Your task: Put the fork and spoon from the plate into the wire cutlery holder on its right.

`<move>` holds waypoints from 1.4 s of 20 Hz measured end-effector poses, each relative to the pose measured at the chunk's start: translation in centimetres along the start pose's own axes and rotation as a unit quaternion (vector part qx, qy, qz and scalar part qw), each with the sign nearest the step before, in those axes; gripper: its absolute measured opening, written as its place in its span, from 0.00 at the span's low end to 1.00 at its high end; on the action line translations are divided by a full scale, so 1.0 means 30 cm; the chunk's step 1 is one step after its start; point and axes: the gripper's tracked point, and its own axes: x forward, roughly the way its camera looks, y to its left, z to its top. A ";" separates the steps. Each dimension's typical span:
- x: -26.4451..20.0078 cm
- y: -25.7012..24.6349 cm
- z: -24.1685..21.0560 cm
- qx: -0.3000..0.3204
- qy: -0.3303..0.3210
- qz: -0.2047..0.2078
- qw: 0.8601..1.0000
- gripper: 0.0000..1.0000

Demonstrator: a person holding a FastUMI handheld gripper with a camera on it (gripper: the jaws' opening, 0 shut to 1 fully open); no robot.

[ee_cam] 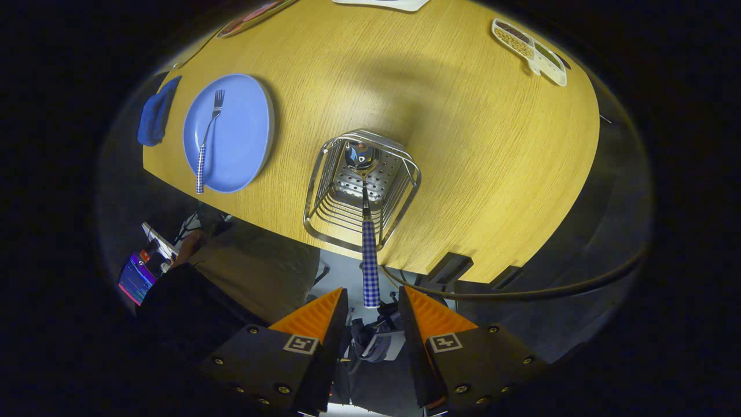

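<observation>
I am looking straight down on the wooden tabletop (463, 145) from above the wire cutlery holder (362, 188). My jaws (373, 310) stand apart with a gap between them, and the checked blue-and-white handle of the spoon (370, 255) rises up into that gap; its end sits between the two fingertips, but neither finger seems to press on it, so I read the jaws as parted and empty. The spoon stands upright inside the holder, its bowl down on the perforated floor of the basket at the far side, its handle sticking out over the near rim toward me.

The holder sits near the tabletop's near edge. Well apart from it, on the far side of a stretch of bare wood, lies the blue plate (243, 127). The fork (206, 142) rests on that plate, tines pointing away from me, its checked handle reaching past the plate's near rim. Just beyond the plate, at the tabletop's edge, lies a folded blue cloth (155, 113). Across the tabletop, a white divided dish (529, 49) holds small portions of food.

A person's dark sleeve (173, 295) shows below the tabletop's edge.
</observation>
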 end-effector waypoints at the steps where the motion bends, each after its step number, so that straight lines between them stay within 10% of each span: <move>1: -0.009 -0.004 -0.020 0.009 -0.007 0.011 1.000 0.55; 15: 0.137 0.308 -0.335 0.111 -0.175 0.141 0.968 0.96; 28: 0.123 0.843 0.117 0.022 -0.242 0.144 0.959 0.98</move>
